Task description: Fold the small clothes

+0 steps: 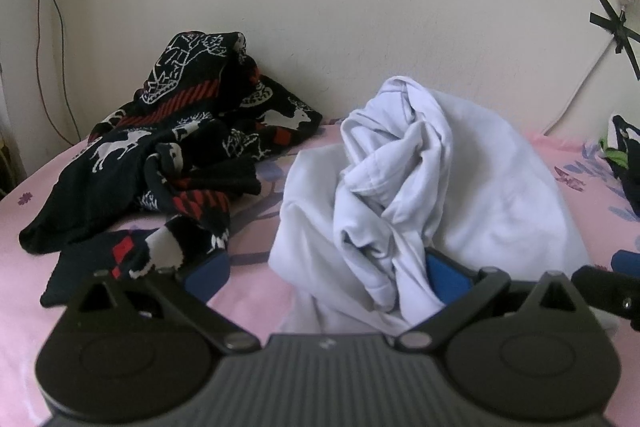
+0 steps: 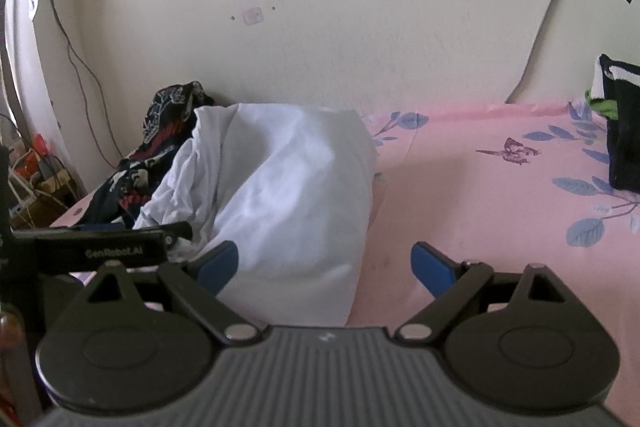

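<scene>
A crumpled white garment (image 1: 420,187) lies heaped on the pink bed sheet (image 1: 248,291); it also shows in the right wrist view (image 2: 288,195). A black patterned sweater (image 1: 168,147) with reindeer and red stripes lies crumpled to its left, by the wall; part of it shows in the right wrist view (image 2: 160,139). My left gripper (image 1: 328,271) is open, its jaws wide apart, with the white garment's near folds between the blue pads (image 1: 444,275). My right gripper (image 2: 326,263) is open, low over the garment's right edge.
A cream wall with taped cables stands behind the bed. A dark folded garment (image 2: 620,131) with green and white lies at the far right. The left gripper's body (image 2: 104,247) is close at my right gripper's left. Clutter and wires (image 2: 36,171) sit beyond the bed's left edge.
</scene>
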Tool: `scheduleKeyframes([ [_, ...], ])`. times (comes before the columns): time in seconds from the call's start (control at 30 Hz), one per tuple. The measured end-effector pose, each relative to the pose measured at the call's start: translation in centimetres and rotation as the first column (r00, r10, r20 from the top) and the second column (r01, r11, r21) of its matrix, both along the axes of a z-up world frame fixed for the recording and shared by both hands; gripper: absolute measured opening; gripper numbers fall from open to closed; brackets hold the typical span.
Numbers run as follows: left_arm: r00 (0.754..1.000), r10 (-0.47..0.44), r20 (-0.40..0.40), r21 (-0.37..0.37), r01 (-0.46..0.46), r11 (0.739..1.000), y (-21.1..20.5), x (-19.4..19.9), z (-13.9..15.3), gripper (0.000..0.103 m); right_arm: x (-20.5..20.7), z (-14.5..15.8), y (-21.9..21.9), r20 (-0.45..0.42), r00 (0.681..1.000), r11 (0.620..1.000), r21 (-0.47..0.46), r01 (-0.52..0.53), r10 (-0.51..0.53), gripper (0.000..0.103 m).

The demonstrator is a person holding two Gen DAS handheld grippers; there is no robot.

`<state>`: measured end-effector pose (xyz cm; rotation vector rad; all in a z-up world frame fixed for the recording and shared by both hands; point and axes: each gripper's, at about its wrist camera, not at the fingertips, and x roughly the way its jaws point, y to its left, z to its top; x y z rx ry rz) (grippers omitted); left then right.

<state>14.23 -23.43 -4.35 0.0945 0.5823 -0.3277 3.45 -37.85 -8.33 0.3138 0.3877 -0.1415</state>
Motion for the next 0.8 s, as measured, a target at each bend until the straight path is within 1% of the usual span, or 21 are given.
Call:
scheduleKeyframes([
  [0.23,1.0,-0.004,0.002,-0.011,0.004,1.0,0.08,-0.09,0.03,0.103,-0.09,0.04,0.0,0.002,1.0,1.0,-0.007,0.015,-0.015,0.082],
  [0.47,1.0,-0.007,0.0,-0.02,0.007,1.0,0.17,-0.09,0.07,0.103,-0.16,0.05,-0.06,0.007,1.0,1.0,-0.001,0.023,-0.023,0.081],
  [0.53,1.0,-0.007,-0.001,-0.022,0.007,1.0,0.18,-0.04,0.06,0.103,-0.18,0.05,-0.07,0.008,1.0,1.0,0.0,0.023,-0.023,0.078],
  [0.6,1.0,-0.007,-0.002,-0.024,0.007,1.0,0.21,-0.05,0.07,0.103,-0.21,0.06,-0.1,0.009,1.0,1.0,0.002,0.023,-0.023,0.078],
  [0.7,1.0,-0.007,-0.003,-0.023,0.007,1.0,0.21,-0.05,0.06,0.103,-0.2,0.08,-0.05,0.009,1.0,1.0,0.005,0.025,-0.025,0.079],
  [0.77,1.0,-0.006,-0.003,-0.024,0.006,1.0,0.2,-0.04,0.06,0.103,-0.15,0.09,-0.01,0.008,1.0,1.0,0.007,0.026,-0.026,0.081],
  [0.8,1.0,-0.006,-0.003,-0.024,0.006,1.0,0.2,-0.04,0.06,0.103,-0.18,0.11,-0.01,0.01,1.0,1.0,0.009,0.027,-0.027,0.084],
])
